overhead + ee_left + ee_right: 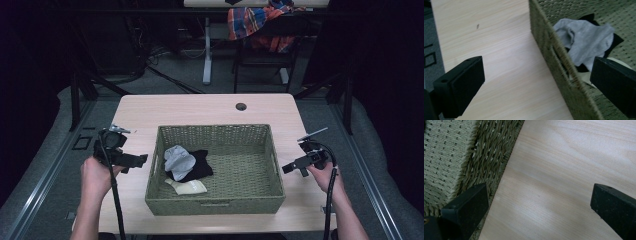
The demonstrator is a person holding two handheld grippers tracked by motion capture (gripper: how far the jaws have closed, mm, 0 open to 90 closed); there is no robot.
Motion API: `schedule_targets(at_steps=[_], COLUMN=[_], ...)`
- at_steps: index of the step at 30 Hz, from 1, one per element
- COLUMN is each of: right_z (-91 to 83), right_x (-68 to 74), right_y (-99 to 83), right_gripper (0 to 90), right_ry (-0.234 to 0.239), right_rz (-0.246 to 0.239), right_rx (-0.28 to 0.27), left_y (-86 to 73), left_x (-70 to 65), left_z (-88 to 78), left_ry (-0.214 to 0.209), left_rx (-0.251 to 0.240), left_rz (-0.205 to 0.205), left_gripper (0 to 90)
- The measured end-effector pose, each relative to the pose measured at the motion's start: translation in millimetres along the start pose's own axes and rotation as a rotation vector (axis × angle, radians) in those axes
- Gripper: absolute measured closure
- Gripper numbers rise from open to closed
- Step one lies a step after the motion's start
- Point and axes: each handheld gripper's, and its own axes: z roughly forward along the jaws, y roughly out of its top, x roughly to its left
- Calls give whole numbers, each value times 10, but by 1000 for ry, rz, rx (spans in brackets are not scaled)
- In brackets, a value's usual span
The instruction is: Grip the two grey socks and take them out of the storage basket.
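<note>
From above, I see the basket (215,170) in the middle of the table (200,107), with a grey sock (178,158) lying on a black cloth (199,165) in its left half and a cream sock (187,186) just in front of them. My left claw (137,161) hovers just outside the basket's left wall, level with the grey sock. My right claw (290,168) hangs near the right wall, well apart from the socks.

In the left gripper view, my left claw (534,87) is spread wide, straddling the basket wall (554,62); the grey sock (584,41) lies just beyond it, inside.

In the right gripper view, my right claw (539,210) is spread, empty, over bare table (564,170) beside the basket rim (486,152).
</note>
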Motion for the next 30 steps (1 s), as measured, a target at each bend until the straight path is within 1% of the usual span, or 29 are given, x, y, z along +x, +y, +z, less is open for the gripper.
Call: schedule_targets(at_steps=[1, 2, 3, 4, 5, 6, 7, 8, 9, 10, 11, 14, 15, 16, 17, 18, 21, 22, 23, 24, 25, 26, 27, 28, 29, 30], right_z=[12, 14, 21, 23, 23, 20, 20, 24, 24, 17, 14, 23, 23, 22, 21, 22, 29, 28, 28, 29, 29, 28, 28, 29, 21, 13], right_x=[9, 0, 6, 8, 8, -1, -1, -5, -5, 0, -2, -2, -2, -2, -1, -1, 11, 6, 6, 8, 8, 1, 1, 1, -8, -12], right_y=[-6, -3, -7, -9, -9, -7, -7, -8, -8, -7, -7, -7, -7, -7, -7, -7, -9, -8, -8, -9, -9, -7, -7, -8, -3, 2], right_gripper=[13, 13, 13, 13, 13, 14, 14, 14, 14, 14, 14, 14, 14, 14, 14, 14, 14, 14, 14, 14, 14, 14, 14, 14, 14, 14], right_ry=[0, 1, -2, -5, -5, -3, -3, -3, -3, -2, -1, -2, -2, -1, -1, 0, -7, -3, -3, -4, -4, -1, -1, -2, 2, 1], right_rz=[12, 0, 9, 13, 13, 10, 10, 10, 10, 14, 10, 8, 8, 6, 6, 7, 20, 16, 16, 20, 20, 16, 16, 16, 6, -3], right_rx=[-14, -12, -20, -23, -23, -18, -18, -23, -23, -16, -14, -20, -20, -18, -18, -18, -18, -16, -16, -18, -18, -15, -15, -15, -4, 7], left_y=[0, 59, 85, 85, 113, 159, 159, 205, 205, 243, 260, 305, 305, 333, 333, 358, 393, 403, 403, 422, 422, 440, 440, 457, 457, 467], left_x=[0, -56, -78, -78, -98, -148, -148, -194, -194, -249, -277, -359, -359, -405, -405, -452, -506, -524, -524, -560, -560, -599, -599, -634, -634, -667], left_z=[0, 20, 31, 31, 46, 86, 86, 121, 121, 164, 185, 252, 252, 301, 301, 361, 444, 471, 471, 521, 521, 565, 565, 612, 612, 659], left_ry=[0, -1, -2, -2, -4, -12, -12, -26, -26, -37, -39, -62, -62, -75, -75, -81, -92, -96, -96, -102, -102, -114, -114, -125, -125, -118], left_rx=[0, -10, -18, -18, -17, -18, -18, -9, -9, 0, 6, 33, 33, 53, 53, 71, 100, 110, 110, 124, 124, 141, 141, 168, 168, 184], left_rz=[0, 14, 20, 20, 27, 39, 39, 59, 59, 78, 90, 121, 121, 139, 139, 150, 172, 177, 177, 192, 192, 211, 211, 231, 231, 239], left_gripper=[0, 0, 0, 0, 0, 0, 0, 0, 0, 0, 0, 0, 0, 0, 0, 0, 0, 0, 0, 0, 0, 0, 2, 2, 3, 13])
